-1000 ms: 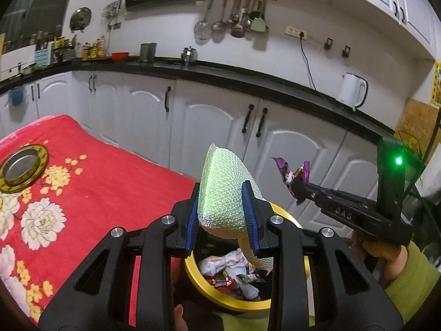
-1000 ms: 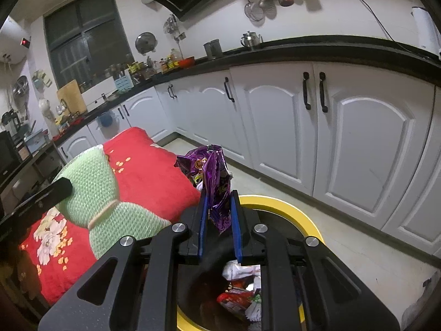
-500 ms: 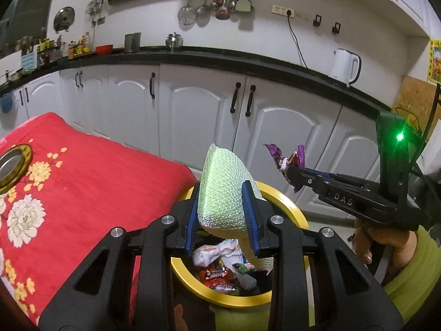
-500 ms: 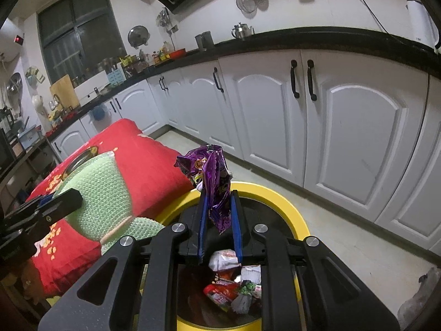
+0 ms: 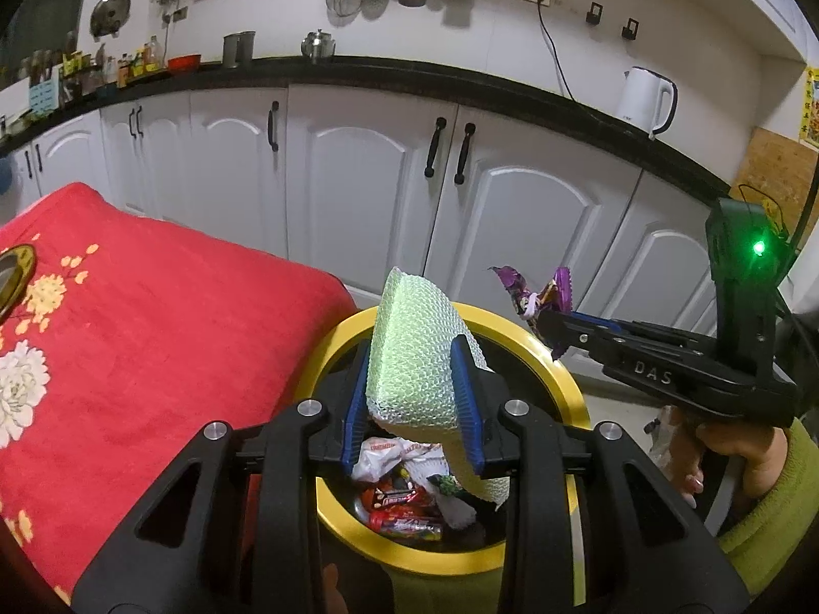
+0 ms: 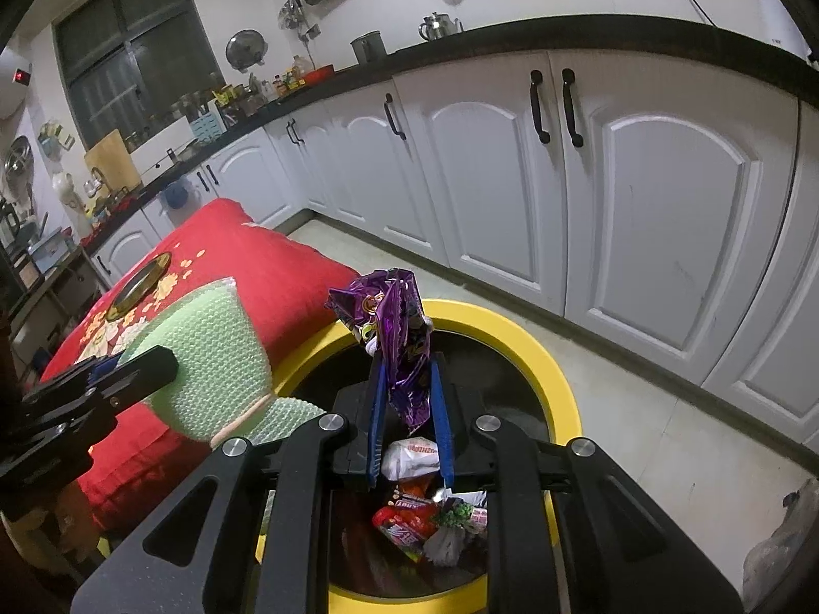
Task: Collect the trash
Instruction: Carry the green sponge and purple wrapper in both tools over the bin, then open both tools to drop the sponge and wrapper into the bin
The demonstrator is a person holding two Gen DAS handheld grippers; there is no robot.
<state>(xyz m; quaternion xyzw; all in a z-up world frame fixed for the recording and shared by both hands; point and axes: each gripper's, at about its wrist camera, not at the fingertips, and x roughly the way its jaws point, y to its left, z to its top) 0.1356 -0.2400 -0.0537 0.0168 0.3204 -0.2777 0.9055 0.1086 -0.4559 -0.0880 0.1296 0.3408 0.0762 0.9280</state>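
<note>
You're at the drop: left gripper (image 5: 414, 399) clamped on green foam (image 5: 414, 353), right gripper (image 6: 409, 409) on purple wrapper (image 6: 402, 353), bin (image 6: 542, 358) at 6 o'clock below; part both fingers' grips next

Both hand-held grippers have come lower and closer over the yellow-rimmed trash bin (image 5: 558, 384). In the left wrist view, the bin's opening now shows far more of its rim and the wrappers inside, and the left hand-held gripper (image 5: 412, 399) with its green bubble wrap (image 5: 414, 353) hangs above it. The right hand-held gripper (image 6: 407, 424), with its purple snack wrapper (image 6: 404, 343), now sits over the bin's mouth. The red floral cloth (image 5: 153, 337) has slid leftward in view.
</note>
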